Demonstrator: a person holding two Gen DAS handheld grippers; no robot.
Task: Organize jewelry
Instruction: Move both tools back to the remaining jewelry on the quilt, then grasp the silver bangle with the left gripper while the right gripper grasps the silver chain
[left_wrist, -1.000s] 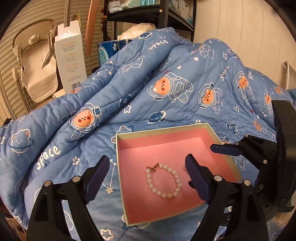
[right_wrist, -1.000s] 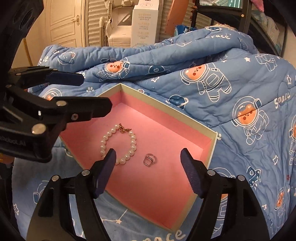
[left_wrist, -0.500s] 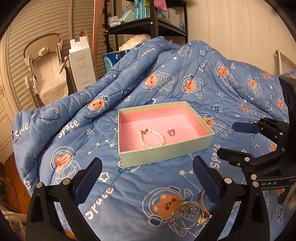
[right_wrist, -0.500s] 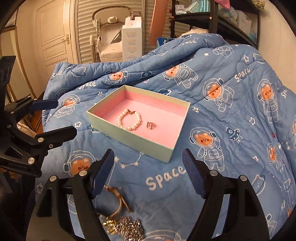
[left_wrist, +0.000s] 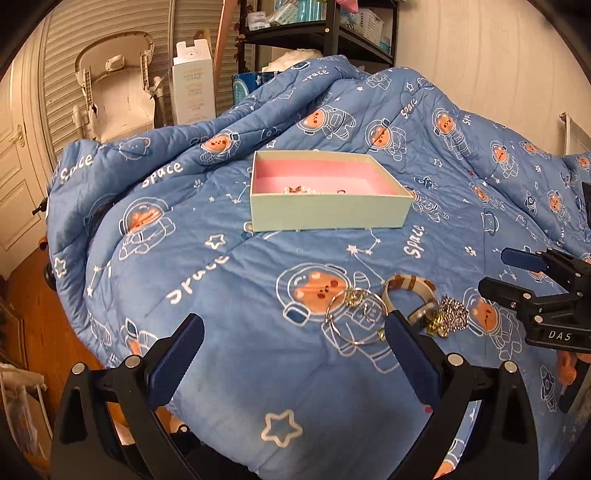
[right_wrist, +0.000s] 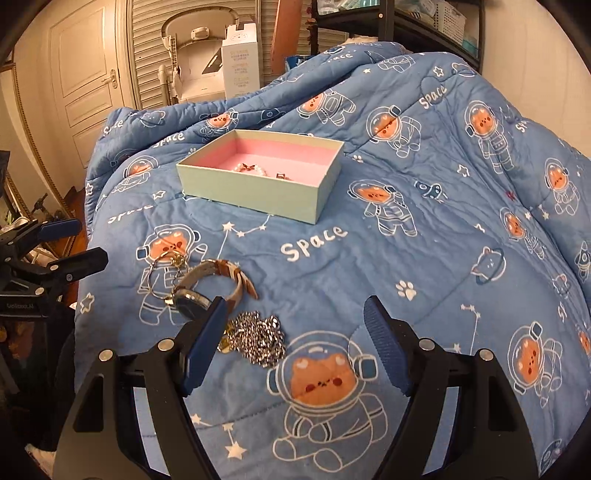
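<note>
Box (left_wrist: 330, 212) long axis left-right, upright

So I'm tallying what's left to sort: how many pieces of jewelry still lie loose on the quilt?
3, bunched together on the quilt: thin hoop bangles, a brown-strapped watch, and a silver chain pile. Smaller pieces may hide among them.

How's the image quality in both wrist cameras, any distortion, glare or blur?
Left wrist view: strong fisheye bending, black corners, warm dim light, the box sharp. Right wrist view: same curvature, small glints on the chain pile, the nearest quilt slightly soft.
</note>
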